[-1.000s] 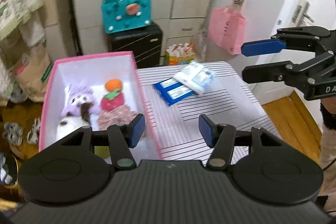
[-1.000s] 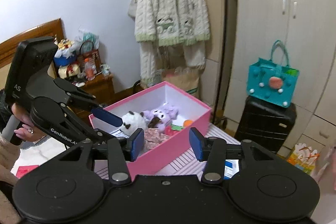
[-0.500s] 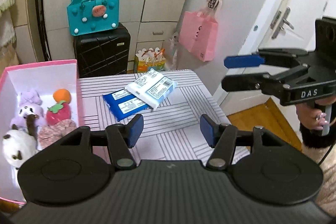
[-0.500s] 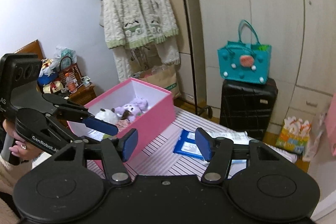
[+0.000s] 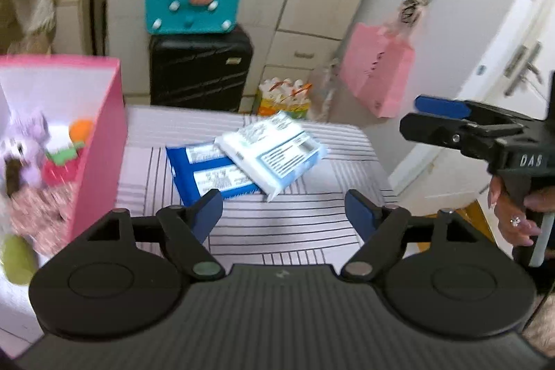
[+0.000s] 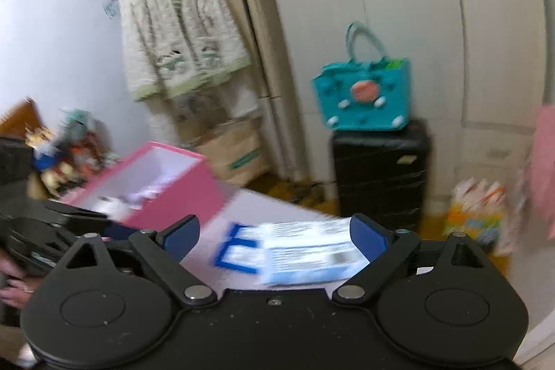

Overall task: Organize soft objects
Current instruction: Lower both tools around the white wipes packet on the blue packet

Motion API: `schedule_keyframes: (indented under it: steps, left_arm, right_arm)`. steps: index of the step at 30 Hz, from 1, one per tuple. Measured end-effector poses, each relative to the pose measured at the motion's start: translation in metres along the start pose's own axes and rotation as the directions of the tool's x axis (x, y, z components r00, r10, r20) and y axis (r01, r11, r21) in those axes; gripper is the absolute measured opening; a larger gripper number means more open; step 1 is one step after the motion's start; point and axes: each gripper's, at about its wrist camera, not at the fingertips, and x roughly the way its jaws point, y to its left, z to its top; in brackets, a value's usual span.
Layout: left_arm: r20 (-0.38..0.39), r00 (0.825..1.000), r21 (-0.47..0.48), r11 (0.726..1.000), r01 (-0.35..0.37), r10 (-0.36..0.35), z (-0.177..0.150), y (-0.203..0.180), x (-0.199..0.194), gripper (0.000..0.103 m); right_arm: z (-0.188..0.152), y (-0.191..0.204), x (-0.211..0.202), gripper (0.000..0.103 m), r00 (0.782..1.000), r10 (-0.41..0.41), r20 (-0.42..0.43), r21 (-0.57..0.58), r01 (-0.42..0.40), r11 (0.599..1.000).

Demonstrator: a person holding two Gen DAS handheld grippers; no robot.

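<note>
Pink box point(image 5: 100, 141) sat at the left edge of the striped table point(image 5: 288, 231), holding a purple plush point(image 5: 27, 155), a strawberry plush point(image 5: 60, 167), an orange ball point(image 5: 81, 129) and a pink frilly item point(image 5: 41, 214). Just right of the box, a white tissue pack point(image 5: 274, 151) overlapped a blue tissue pack point(image 5: 204, 172). Left gripper point(image 5: 284, 214) was spread wide, holding nothing, above the table. Right gripper point(image 6: 274, 234) was also spread, nothing held, over the packs.

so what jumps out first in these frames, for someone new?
The pink box at the table's left, holding plush toys. Mid-table, a white-and-blue tissue pack overlaps a dark blue pack on the striped cloth. Both the left gripper and the right gripper are open and empty, pointed toward the packs.
</note>
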Motion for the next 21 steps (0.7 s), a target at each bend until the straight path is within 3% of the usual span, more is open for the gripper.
schedule_keyframes:
  steps: [6,9,16,21]
  left_arm:
    - [-0.037,0.999,-0.051,0.998,-0.029,0.027,-0.015,0.007,0.047,0.078]
    - [-0.051,0.999,-0.061,0.998,-0.016,0.013,-0.018,0.010,0.062,0.078]
    - [0.032,0.997,-0.090,0.993,-0.071,0.074,-0.012,0.016,0.076,0.078]
    - [0.124,0.985,-0.104,0.989,-0.105,0.117,-0.008,0.015,0.085,0.080]
  right_arm:
    - [-0.018,-0.023,0.035,0.096,0.999,-0.036,-0.019,0.025,0.036,0.999]
    - [-0.024,-0.028,0.055,0.095,0.994,-0.066,-0.084,-0.007,0.066,0.998]
    - [-0.032,-0.048,0.082,0.095,0.988,-0.074,-0.133,0.018,0.077,0.997]
    - [-0.031,-0.059,0.107,0.095,0.979,-0.070,-0.189,0.021,0.075,0.997]
